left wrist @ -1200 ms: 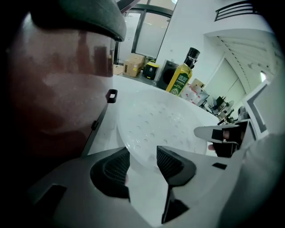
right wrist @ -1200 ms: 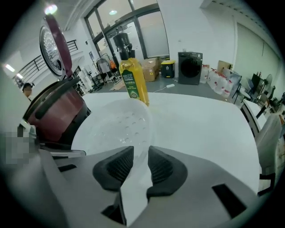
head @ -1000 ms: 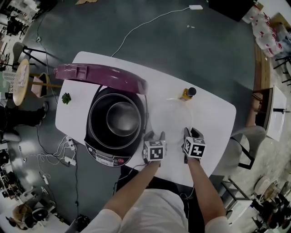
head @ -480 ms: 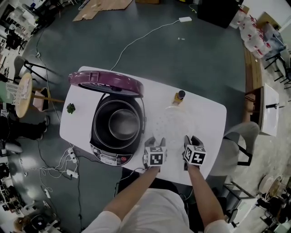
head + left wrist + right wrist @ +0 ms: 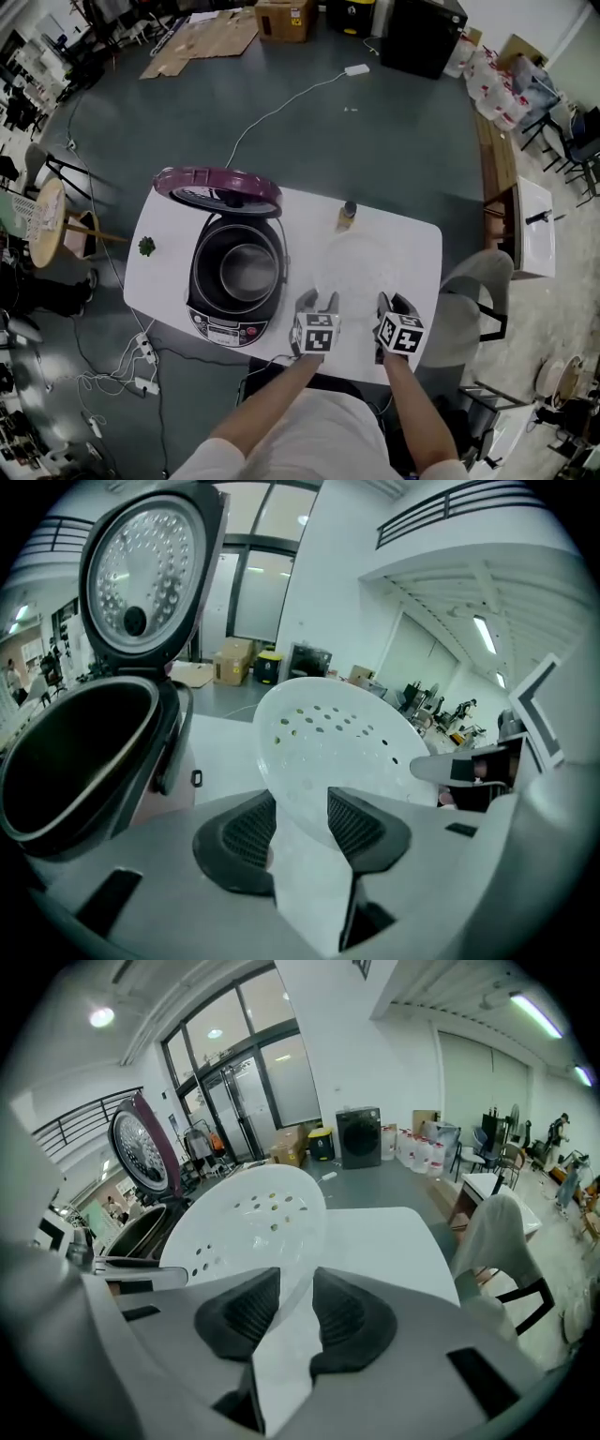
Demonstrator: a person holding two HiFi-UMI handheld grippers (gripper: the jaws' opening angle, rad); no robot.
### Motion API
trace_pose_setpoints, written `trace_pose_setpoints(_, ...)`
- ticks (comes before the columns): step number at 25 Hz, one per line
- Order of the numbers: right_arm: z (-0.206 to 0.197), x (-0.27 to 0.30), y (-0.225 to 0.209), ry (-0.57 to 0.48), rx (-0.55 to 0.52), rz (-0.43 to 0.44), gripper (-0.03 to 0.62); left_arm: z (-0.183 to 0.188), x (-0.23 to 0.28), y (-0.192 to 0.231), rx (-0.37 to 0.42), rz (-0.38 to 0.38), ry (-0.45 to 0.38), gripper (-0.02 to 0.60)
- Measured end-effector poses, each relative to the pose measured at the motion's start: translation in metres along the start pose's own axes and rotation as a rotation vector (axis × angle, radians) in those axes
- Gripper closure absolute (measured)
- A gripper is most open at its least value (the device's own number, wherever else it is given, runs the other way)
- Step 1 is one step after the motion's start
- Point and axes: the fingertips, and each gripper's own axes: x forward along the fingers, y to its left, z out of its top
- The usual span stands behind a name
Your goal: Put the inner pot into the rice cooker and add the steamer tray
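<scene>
Lower centre, head view: left gripper (image 5: 319,300), right gripper (image 5: 395,302) each pinch steamer tray (image 5: 361,267) rim; rice cooker (image 5: 199,281) with inner pot (image 5: 248,270) lies frame-left, nearer left gripper.

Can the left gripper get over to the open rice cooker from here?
Probably yes: the lid stands up, and only table lies between the left gripper and the rice cooker. It shares the steamer tray with the right gripper, so both must go.
</scene>
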Motion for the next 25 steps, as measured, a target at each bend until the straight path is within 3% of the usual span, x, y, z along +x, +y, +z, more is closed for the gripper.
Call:
trace_pose_setpoints(9, 0.022, -0.036, 0.016, -0.086, 0.004, 0.009, 0.471, 0.026, -0.036, -0.006, 0.055, -0.001, -0.052, 0.391)
trace_pose_setpoints(25, 0.044, -0.067, 0.106, -0.172, -0.016, 0.088, 0.465, 0.050, -0.112, 0.051, 0.075, 0.029, -0.100, 0.394)
